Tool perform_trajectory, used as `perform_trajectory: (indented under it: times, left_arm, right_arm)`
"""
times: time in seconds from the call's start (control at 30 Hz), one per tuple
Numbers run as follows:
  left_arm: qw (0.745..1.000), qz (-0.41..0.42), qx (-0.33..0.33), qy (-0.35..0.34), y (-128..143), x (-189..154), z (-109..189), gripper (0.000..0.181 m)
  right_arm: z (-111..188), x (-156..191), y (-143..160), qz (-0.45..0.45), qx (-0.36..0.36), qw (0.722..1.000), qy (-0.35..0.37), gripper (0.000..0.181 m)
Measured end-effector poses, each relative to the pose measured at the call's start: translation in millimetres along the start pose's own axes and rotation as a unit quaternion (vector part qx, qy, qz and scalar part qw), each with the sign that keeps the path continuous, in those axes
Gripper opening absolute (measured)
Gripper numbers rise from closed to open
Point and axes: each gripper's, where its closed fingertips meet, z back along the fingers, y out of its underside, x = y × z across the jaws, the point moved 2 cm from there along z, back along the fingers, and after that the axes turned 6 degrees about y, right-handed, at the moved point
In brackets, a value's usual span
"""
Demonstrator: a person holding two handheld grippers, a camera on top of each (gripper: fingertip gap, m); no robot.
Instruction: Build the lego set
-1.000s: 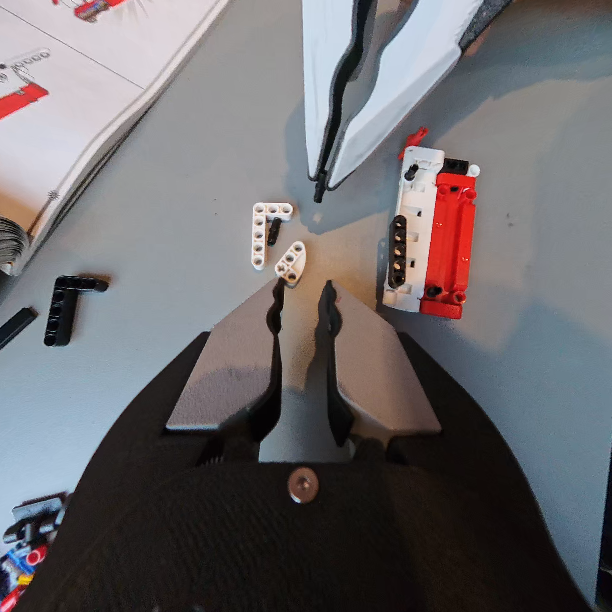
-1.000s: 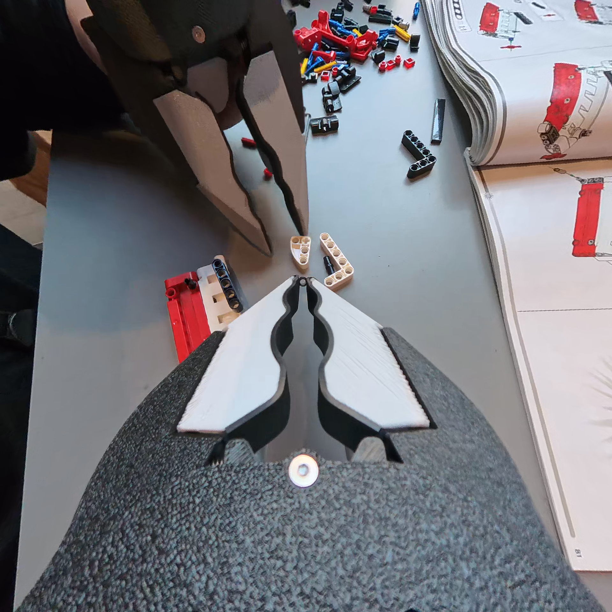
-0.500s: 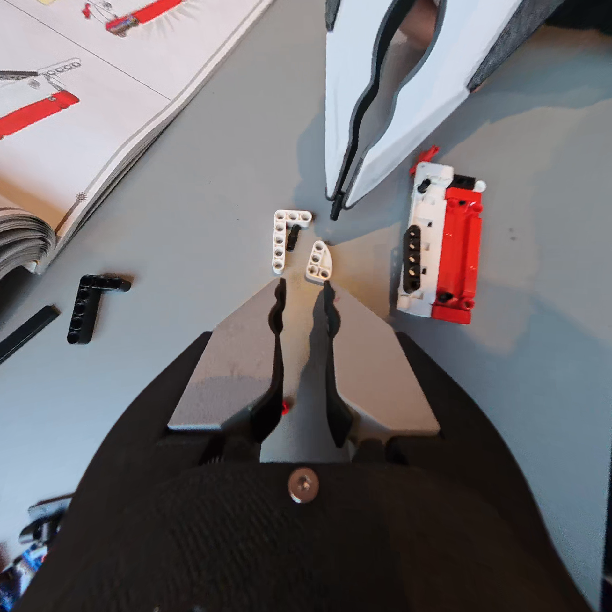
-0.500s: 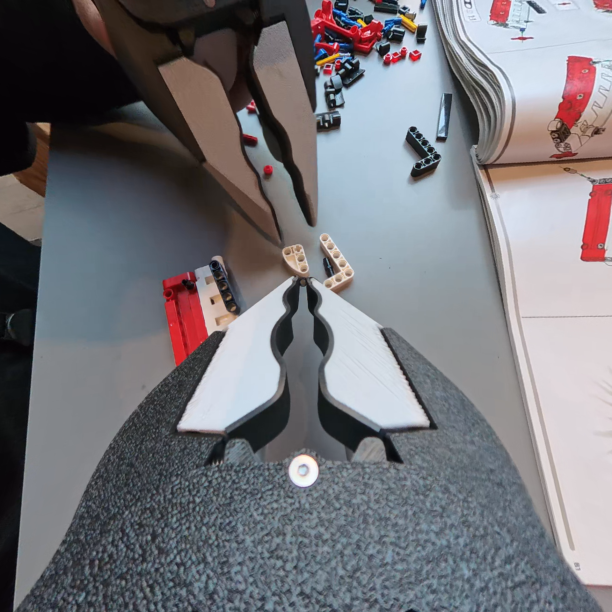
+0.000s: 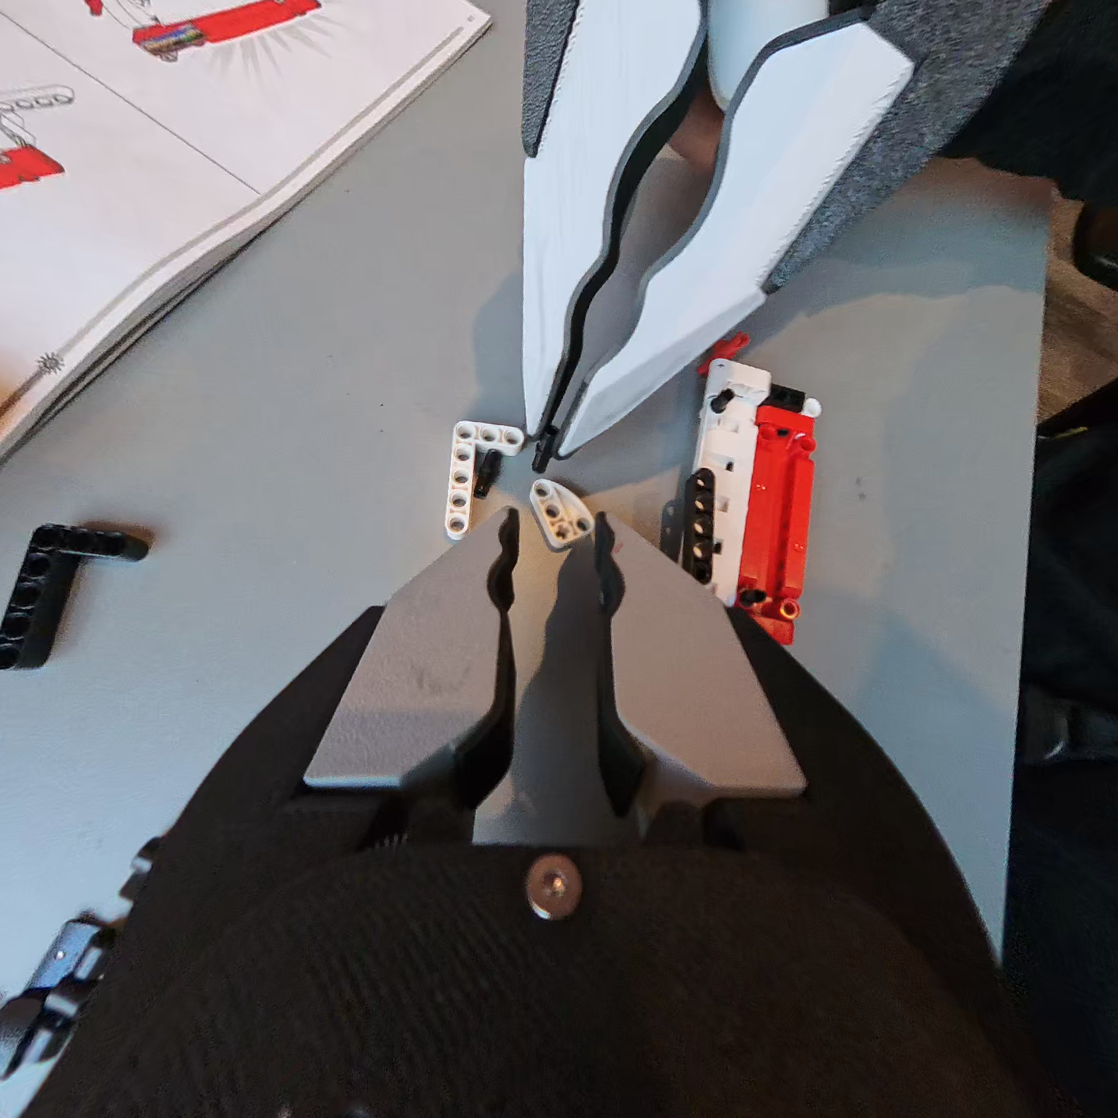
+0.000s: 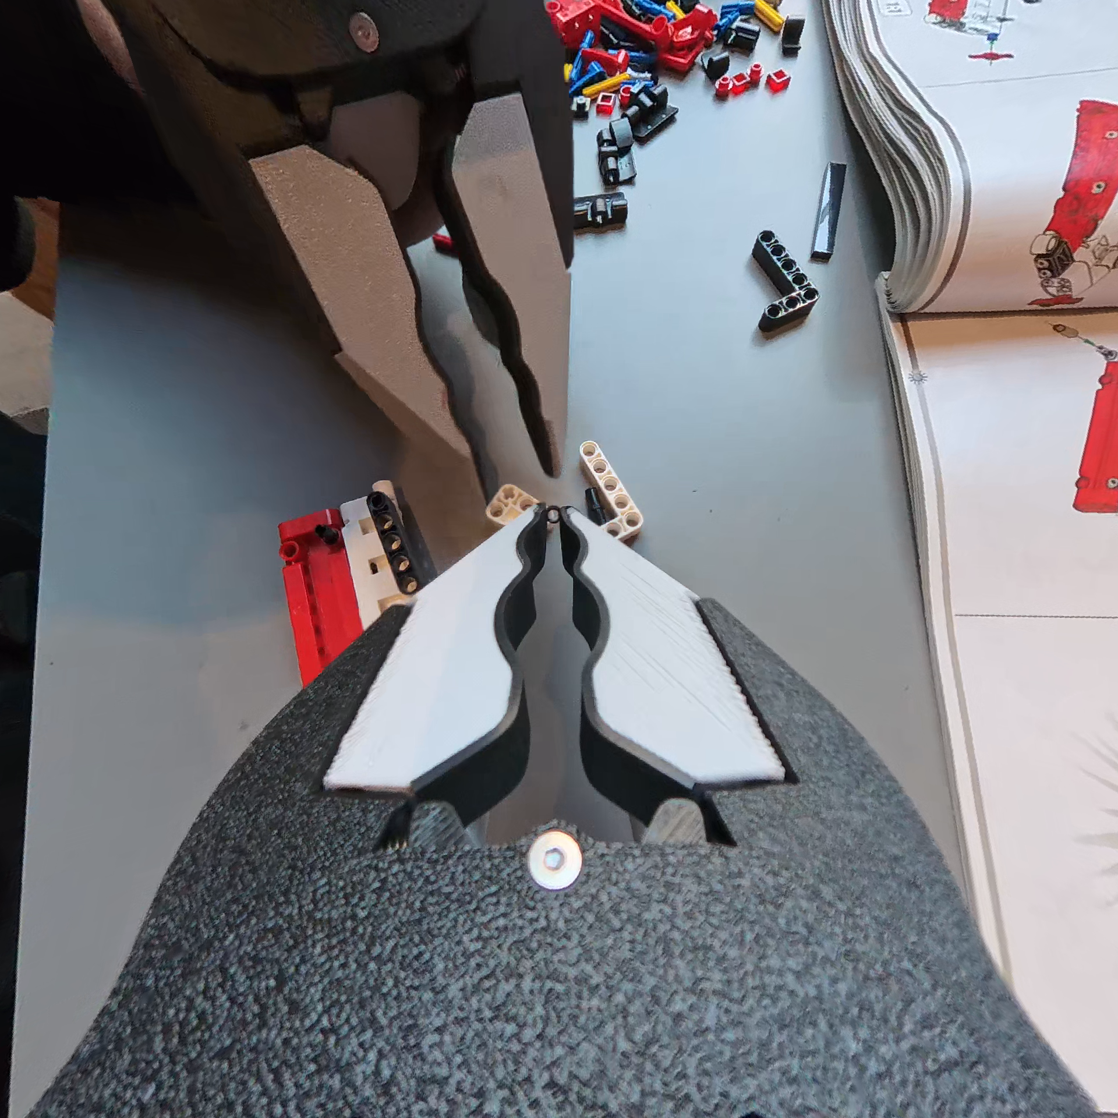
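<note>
A small white curved piece (image 5: pixel 561 514) lies on the grey table (image 5: pixel 314 387), right at the tips of my open, empty left gripper (image 5: pixel 555 525). It also shows in the right wrist view (image 6: pixel 510 503). My right gripper (image 6: pixel 553 514) is shut on a small black pin (image 5: pixel 542 449) and holds it just beyond the curved piece. A white L-shaped beam (image 5: pixel 470 478) with a second black pin (image 5: pixel 487 474) beside it lies to the left. A red and white assembly (image 5: pixel 759 493) with a black beam lies to the right.
An open instruction booklet (image 5: pixel 181 121) lies at the far left, and at the right in the right wrist view (image 6: pixel 1028 423). A black L-shaped beam (image 5: pixel 45 590) lies left. A pile of loose coloured pieces (image 6: pixel 659 54) lies beyond. The table edge (image 5: pixel 1028 544) runs close on the right. Both grippers' tips are close together, under 4 cm apart.
My left gripper has moved forward to the white curved piece, which has turned on the table. My right gripper has come closer with the black pin, down to just beyond the piece.
</note>
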Motion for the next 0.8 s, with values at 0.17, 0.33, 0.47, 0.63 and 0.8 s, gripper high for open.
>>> perform_trajectory:
  times: [0.17, 0.33, 0.47, 0.63, 0.8]
  left_arm:
    - [1.000, 0.017, 0.009, -0.012, 0.0, -1.4, -9.4, 0.022]
    - [0.998, -0.019, 0.036, -0.055, 3.3, 5.0, -5.6, 0.018]
    - [1.000, 0.004, 0.009, -0.012, -1.1, -1.7, -3.9, 0.020]
    - [1.000, 0.009, 0.006, 0.015, -1.9, -8.1, -4.3, 0.020]
    - [0.999, 0.004, 0.027, 0.039, 2.4, -19.6, -11.4, 0.013]
  right_arm:
    - [-3.0, 1.1, 2.5, 0.003, 0.011, 1.000, -0.002, 0.004]
    - [0.0, 0.9, 6.4, 0.003, 0.019, 1.000, 0.009, 0.004]
    - [9.9, 1.0, 7.1, -0.011, 0.009, 1.000, 0.014, 0.004]
    - [14.2, 9.7, 8.1, -0.011, 0.005, 1.000, 0.013, 0.004]
    - [-0.1, 11.8, 15.8, -0.023, 0.013, 1.000, 0.004, 0.004]
